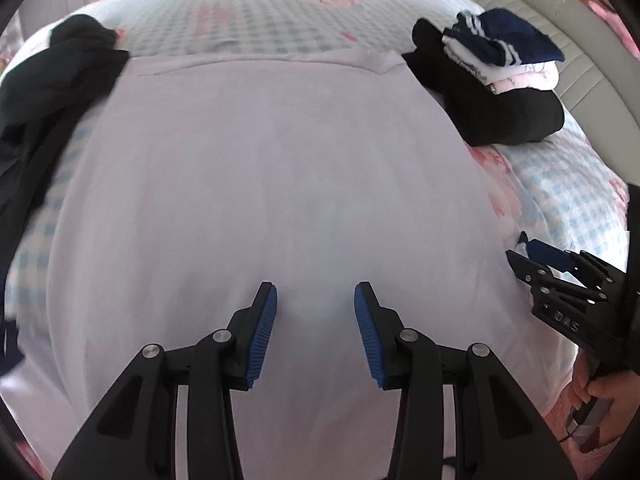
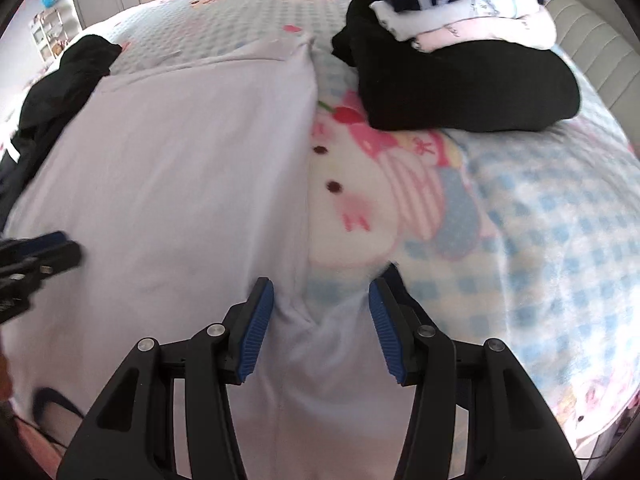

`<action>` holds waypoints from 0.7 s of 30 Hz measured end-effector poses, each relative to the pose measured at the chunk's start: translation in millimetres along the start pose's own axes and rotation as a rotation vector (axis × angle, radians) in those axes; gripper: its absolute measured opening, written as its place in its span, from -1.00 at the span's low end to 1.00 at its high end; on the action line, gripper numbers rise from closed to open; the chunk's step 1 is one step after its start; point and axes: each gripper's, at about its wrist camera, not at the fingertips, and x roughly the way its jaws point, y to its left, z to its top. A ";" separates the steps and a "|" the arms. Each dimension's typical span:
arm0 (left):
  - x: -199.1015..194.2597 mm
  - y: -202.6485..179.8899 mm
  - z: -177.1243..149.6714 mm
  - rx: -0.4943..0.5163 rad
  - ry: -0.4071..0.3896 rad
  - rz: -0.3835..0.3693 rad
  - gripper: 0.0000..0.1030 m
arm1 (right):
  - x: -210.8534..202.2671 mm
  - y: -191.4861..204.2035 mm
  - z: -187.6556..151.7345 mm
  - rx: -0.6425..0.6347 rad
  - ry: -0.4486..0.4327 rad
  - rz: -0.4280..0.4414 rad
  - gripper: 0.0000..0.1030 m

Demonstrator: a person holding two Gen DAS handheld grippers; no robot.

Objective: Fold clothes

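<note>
A pale lilac garment (image 1: 260,168) lies spread flat across the bed, its far edge folded into a narrow hem, with a stack of folded clothes (image 1: 500,76) just beside its far right corner.

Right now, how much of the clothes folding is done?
Done: a folded stack sits at the far right of the bed. In hand: the white garment lies spread flat; the left hand-held gripper hovers open over it, and the right hand-held gripper is open at its right edge. Left: folding this one, then the dark heap at the far left.
</note>
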 end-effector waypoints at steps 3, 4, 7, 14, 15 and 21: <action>-17.9 6.6 -27.8 -0.044 -0.008 0.084 -0.19 | 9.7 -16.7 -18.5 0.017 -0.027 0.025 0.00; -26.4 13.0 -40.2 -0.098 0.020 0.088 -0.19 | 9.4 -24.0 -21.6 0.039 -0.020 0.038 0.01; -44.1 20.9 -62.3 -0.125 0.010 0.087 -0.17 | -9.4 -43.3 -14.9 0.164 -0.043 0.079 0.00; -64.5 29.4 -95.2 -0.137 -0.048 0.152 -0.17 | -39.0 -24.5 -11.8 0.124 -0.102 0.186 0.02; -60.3 28.1 -95.1 -0.122 -0.050 0.167 -0.17 | -34.0 -17.9 -11.0 0.100 -0.100 0.172 0.01; -49.2 40.3 -96.7 -0.092 -0.005 0.195 -0.16 | 22.8 -25.7 -20.5 0.109 -0.018 0.094 -0.07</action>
